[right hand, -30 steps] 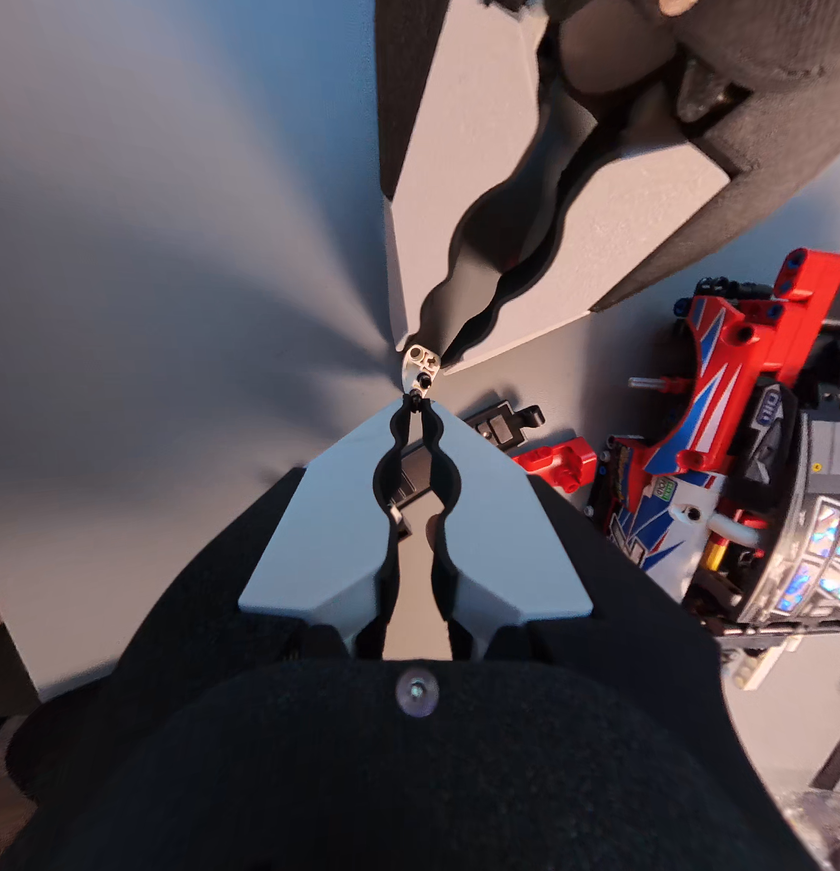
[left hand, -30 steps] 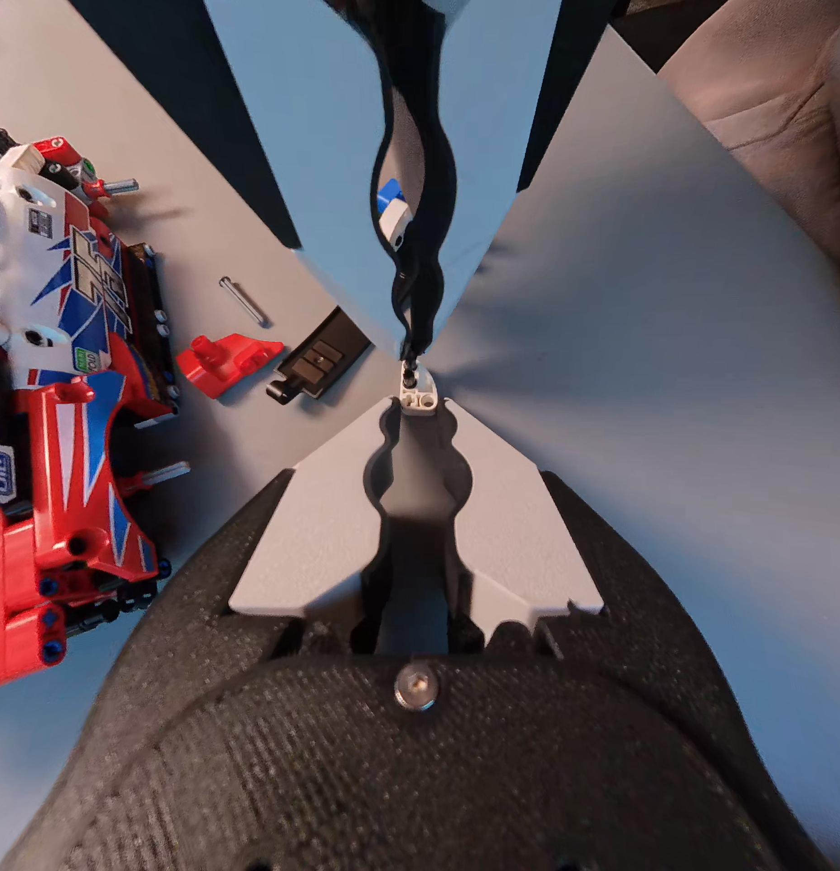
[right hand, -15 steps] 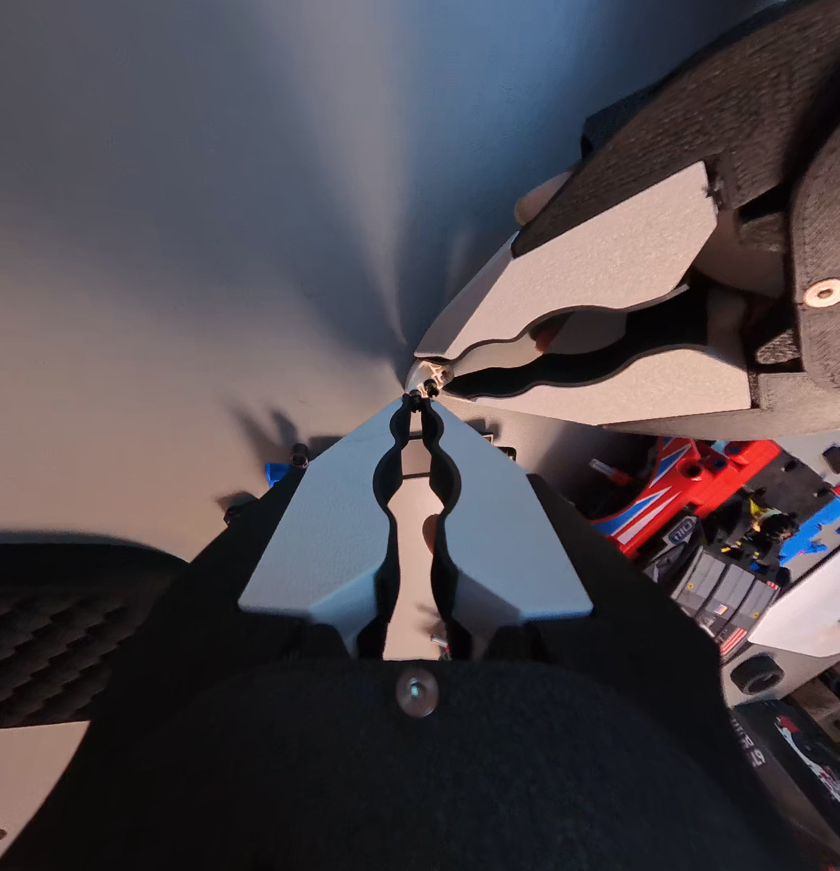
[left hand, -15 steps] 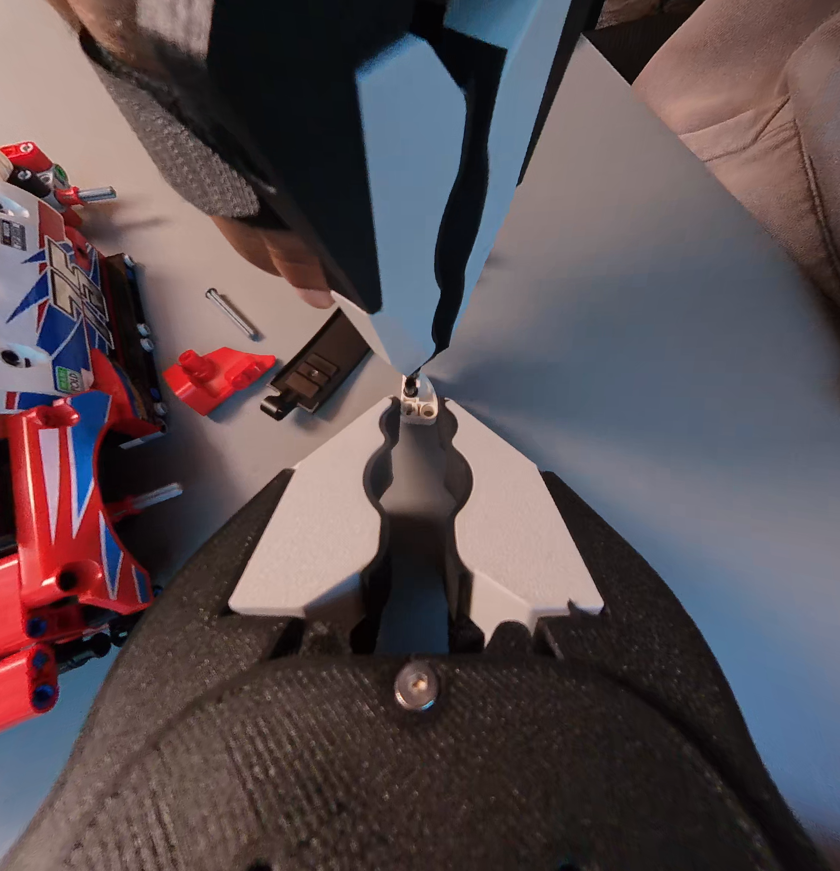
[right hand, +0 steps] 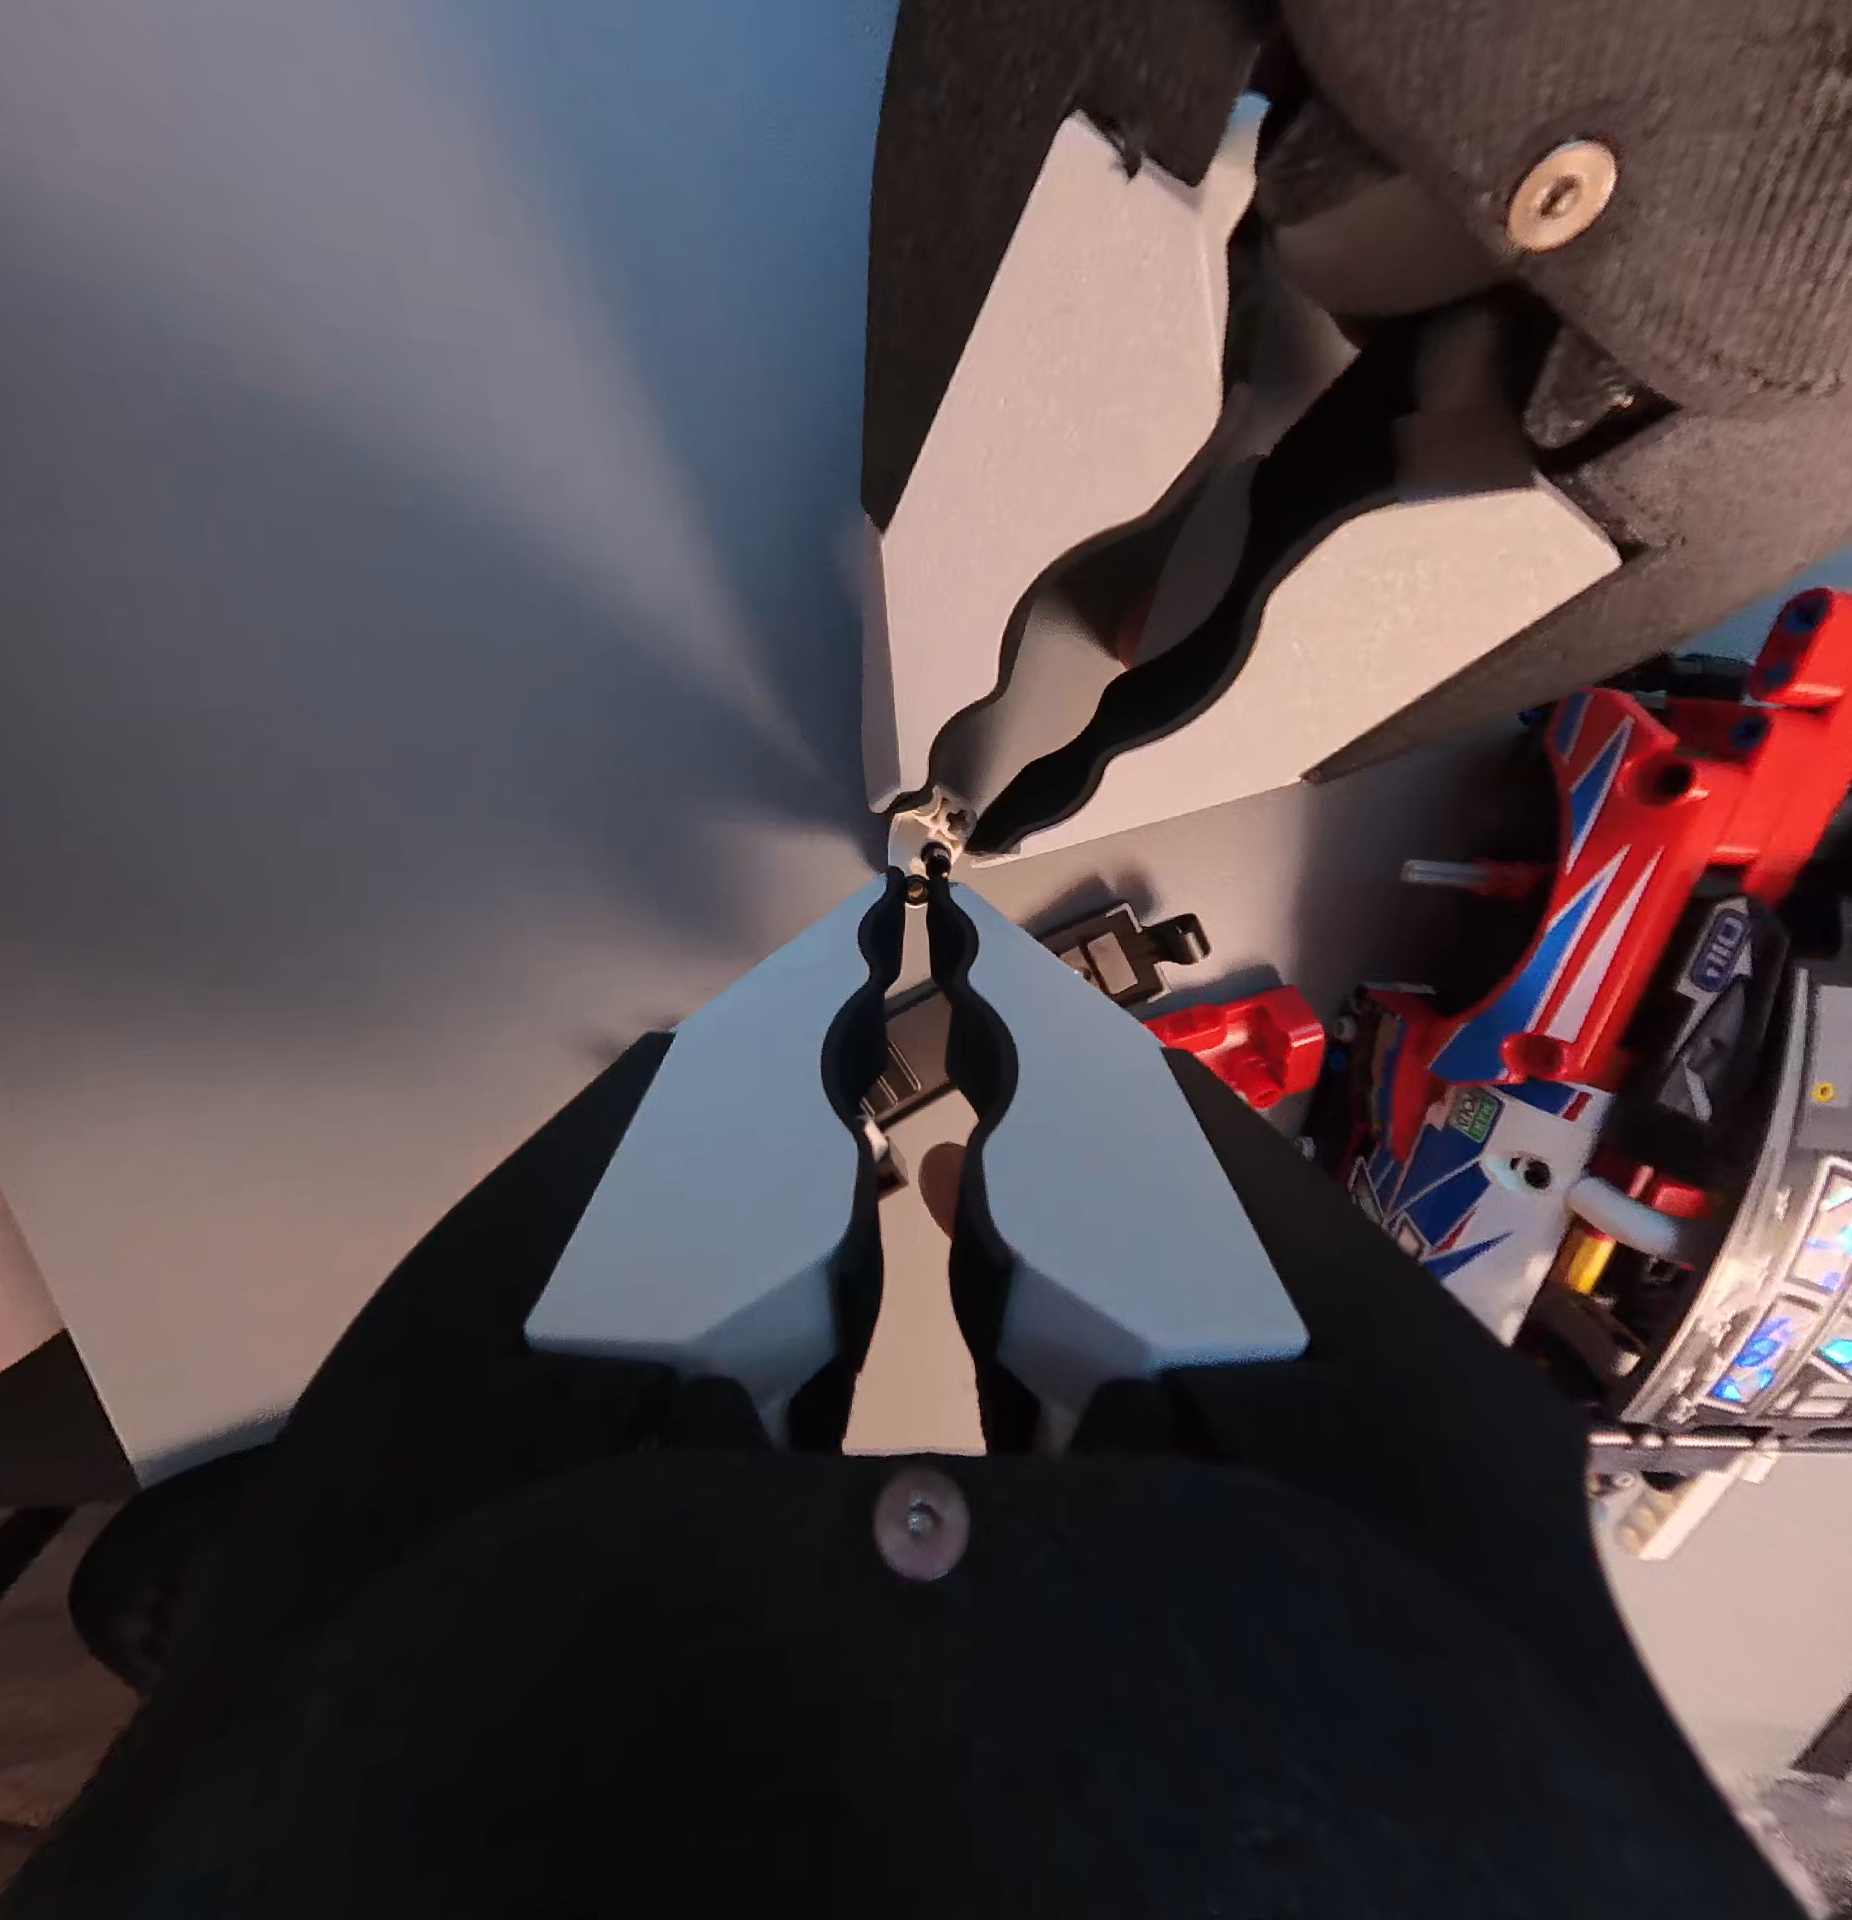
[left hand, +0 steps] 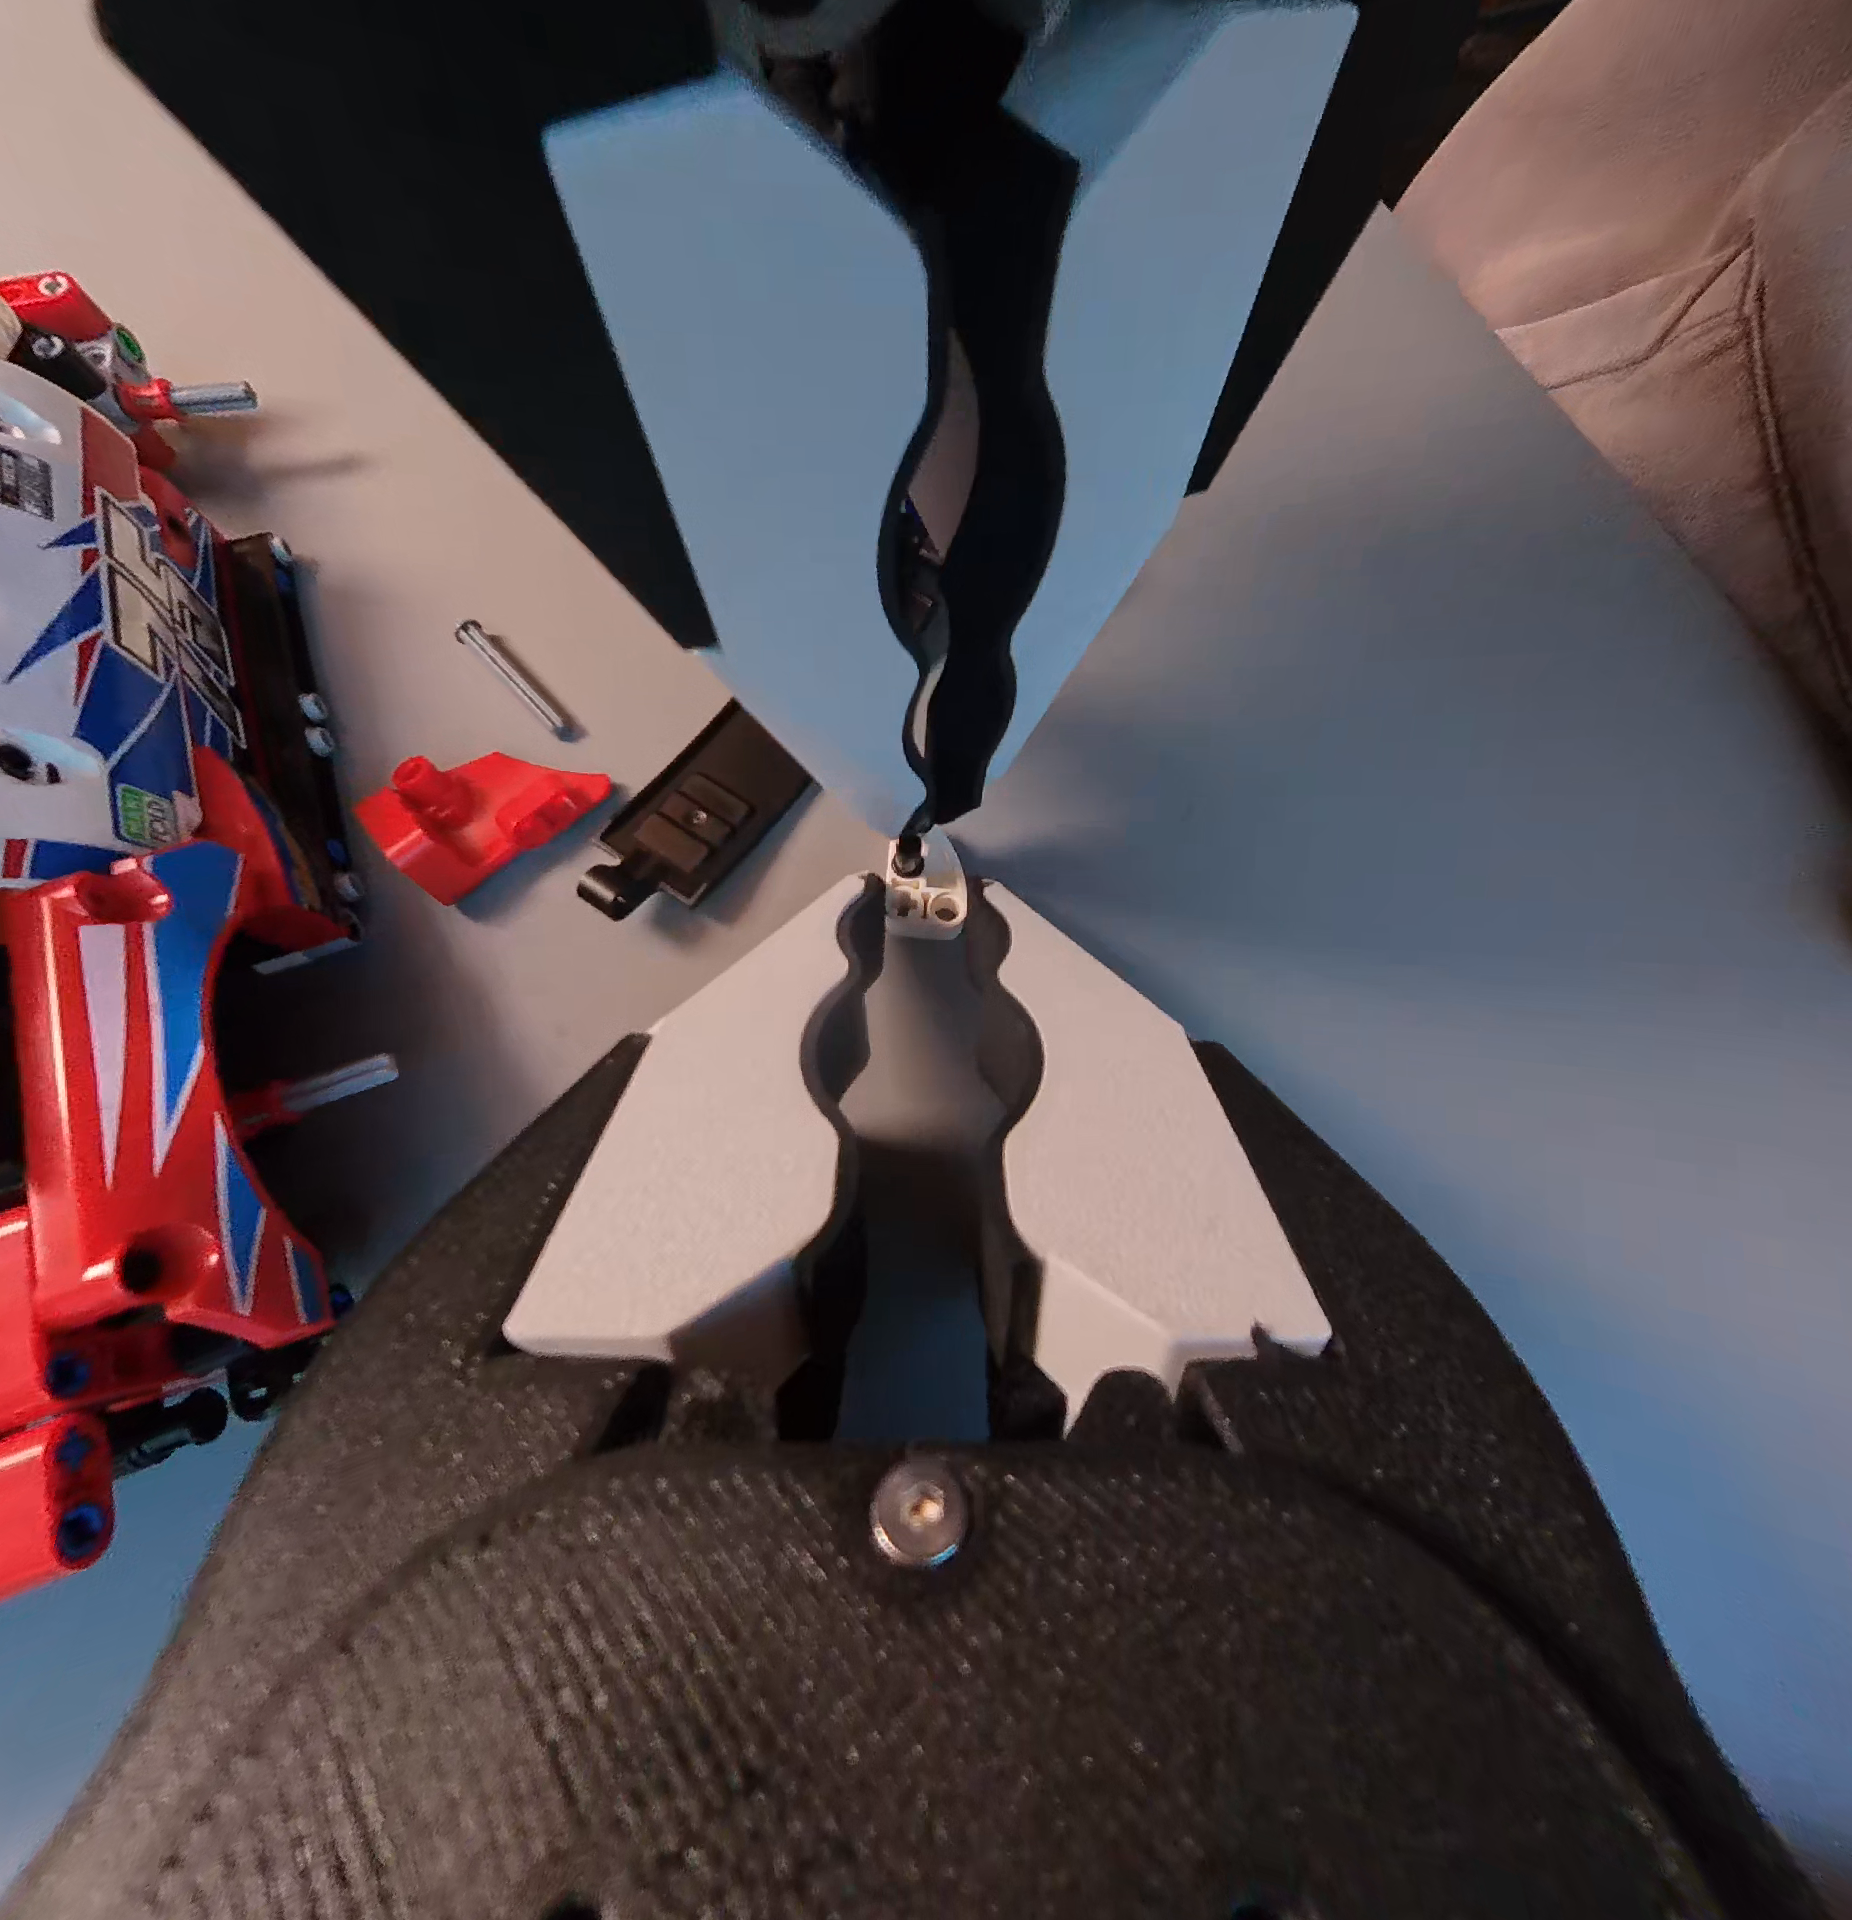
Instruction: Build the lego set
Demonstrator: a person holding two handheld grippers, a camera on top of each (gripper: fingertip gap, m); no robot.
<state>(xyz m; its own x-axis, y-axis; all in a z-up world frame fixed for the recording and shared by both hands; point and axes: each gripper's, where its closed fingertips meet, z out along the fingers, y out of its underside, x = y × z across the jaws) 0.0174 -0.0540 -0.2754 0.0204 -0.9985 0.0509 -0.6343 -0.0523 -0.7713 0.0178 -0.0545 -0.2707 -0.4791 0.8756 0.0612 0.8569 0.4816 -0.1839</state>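
Observation:
My left gripper (left hand: 927,900) is shut on a small white connector (left hand: 926,902), pinched at its fingertips above the grey table. My right gripper (right hand: 918,885) is shut on a short black pin (right hand: 920,885), tip to tip with the left one. The pin's far end meets a hole of the white connector (right hand: 938,827). In the left wrist view the right gripper (left hand: 916,840) comes down from the top, with the pin (left hand: 909,854) at the connector. In the right wrist view the left gripper (right hand: 927,808) comes in from the upper right.
A part-built red, white and blue car (left hand: 101,831) (right hand: 1628,987) lies on the grey table (left hand: 1421,935). Near it lie a red piece (left hand: 475,821) (right hand: 1244,1039), a black panel piece (left hand: 693,831) (right hand: 1130,945) and a grey axle (left hand: 514,675). Beige upholstery (left hand: 1680,416) lies beyond the table edge. Both grippers' tips are close together, under 4 cm apart. From either gripper's tips it is about 8 centimetres to the red piece (left hand: 475,821). My right wrist view (right hand: 1252,1046) looks at it from another angle.
Half a second ago the right gripper was rolled to one side against the connector. Now it is back head-on, as one second ago. Both grippers stay shut, tips together.

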